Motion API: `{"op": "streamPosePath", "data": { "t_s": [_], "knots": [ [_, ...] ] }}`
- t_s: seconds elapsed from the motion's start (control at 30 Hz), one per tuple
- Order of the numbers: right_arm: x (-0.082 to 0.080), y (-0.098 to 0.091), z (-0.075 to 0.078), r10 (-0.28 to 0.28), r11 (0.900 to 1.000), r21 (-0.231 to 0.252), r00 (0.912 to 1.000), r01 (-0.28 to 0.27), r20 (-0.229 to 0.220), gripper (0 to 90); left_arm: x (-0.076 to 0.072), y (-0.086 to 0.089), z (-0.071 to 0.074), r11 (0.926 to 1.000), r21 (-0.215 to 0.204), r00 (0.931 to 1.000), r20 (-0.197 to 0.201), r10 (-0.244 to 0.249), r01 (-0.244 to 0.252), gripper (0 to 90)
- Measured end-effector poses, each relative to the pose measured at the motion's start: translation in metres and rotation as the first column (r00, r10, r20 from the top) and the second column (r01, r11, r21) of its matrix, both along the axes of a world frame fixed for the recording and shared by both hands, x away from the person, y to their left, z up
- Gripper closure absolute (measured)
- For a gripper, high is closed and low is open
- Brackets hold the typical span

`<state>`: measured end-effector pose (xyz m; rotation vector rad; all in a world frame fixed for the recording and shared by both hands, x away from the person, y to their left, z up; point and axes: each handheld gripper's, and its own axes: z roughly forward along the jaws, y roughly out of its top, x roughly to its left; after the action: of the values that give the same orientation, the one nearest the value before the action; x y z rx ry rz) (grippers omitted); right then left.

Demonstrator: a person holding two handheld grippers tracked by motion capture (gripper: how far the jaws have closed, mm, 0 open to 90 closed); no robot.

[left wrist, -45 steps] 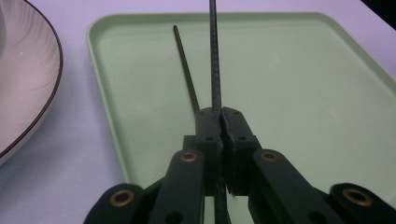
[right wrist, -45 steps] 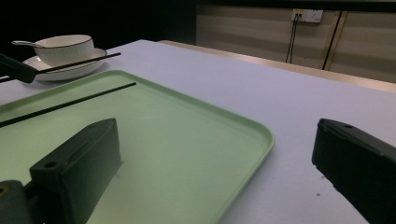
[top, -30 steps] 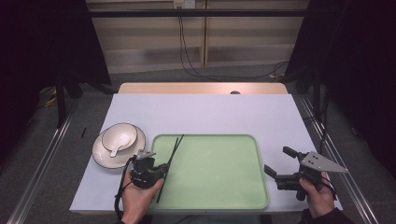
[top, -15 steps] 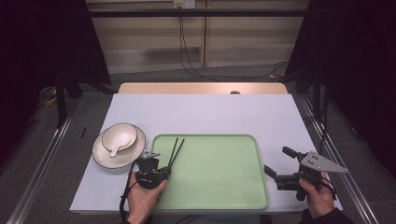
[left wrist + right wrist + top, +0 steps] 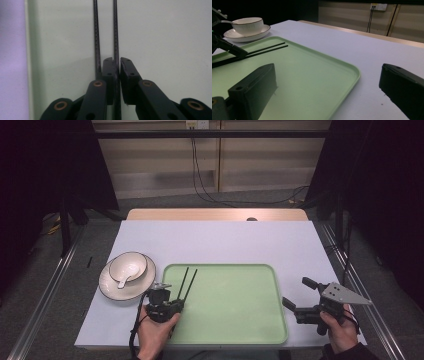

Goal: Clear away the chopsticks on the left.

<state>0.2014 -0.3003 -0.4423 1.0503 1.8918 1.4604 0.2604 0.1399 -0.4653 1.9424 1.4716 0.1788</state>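
Jaws of the left gripper (image 5: pixel 117 72) stand closed on one chopstick (image 5: pixel 115 30), while the second chopstick (image 5: pixel 96 32) lies just beside the outer face of one jaw, ungripped. Both sticks run parallel along the gripper's own axis, extending away from the person over the near-left part of the green tray (image 5: pixel 240 320). A bowl with a spoon (image 5: pixel 127 267) sits on a plate (image 5: pixel 112 287) left of the tray. The right gripper (image 5: pixel 300 302) rests open, well apart, off the tray's right edge, so the left hand is nearer.

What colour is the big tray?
The tray is light green, plain with no pattern. The high view shows it best.
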Motion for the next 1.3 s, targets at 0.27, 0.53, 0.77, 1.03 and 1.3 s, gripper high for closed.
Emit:
{"op": "streamPosePath", "data": {
  "t_s": [0.27, 0.53, 0.77, 1.03, 1.3],
  "knots": [
    [0.0, 0.0, 0.0, 0.001, 1.0, 0.006, 1.0, -0.001, 0.001, 0.8, 0.001, 0.006, 0.003, 0.9966, -0.052, 0.996, 0.065, -0.061, 0.065, 73.0],
    [0.0, 0.0, 0.0, -0.001, 1.0, 0.004, 1.0, 0.001, 0.006, 0.8, -0.007, 0.026, 0.023, 0.9723, -0.074, 0.9322, 0.309, -0.189, 0.222, 42.0],
    [0.0, -0.001, 0.0, -0.001, 1.0, 0.003, 1.0, 0.001, 0.005, 0.8, -0.012, 0.05, 0.038, 0.9593, 0.004, 0.8861, 0.382, -0.263, 0.283, 9.9],
    [0.0, 0.0, 0.0, -0.003, 1.0, 0.003, 1.0, 0.003, 0.005, 0.8, -0.035, 0.095, 0.035, 0.9638, -0.018, 0.8593, 0.458, -0.228, 0.266, 3.0],
    [0.0, -0.001, 0.0, -0.016, 0.9998, 0.008, 0.9999, 0.016, 0.003, 0.8, -0.051, 0.118, 0.033, 0.9797, 0.018, 0.851, 0.493, -0.182, 0.199, 2.3]
  ]
}}
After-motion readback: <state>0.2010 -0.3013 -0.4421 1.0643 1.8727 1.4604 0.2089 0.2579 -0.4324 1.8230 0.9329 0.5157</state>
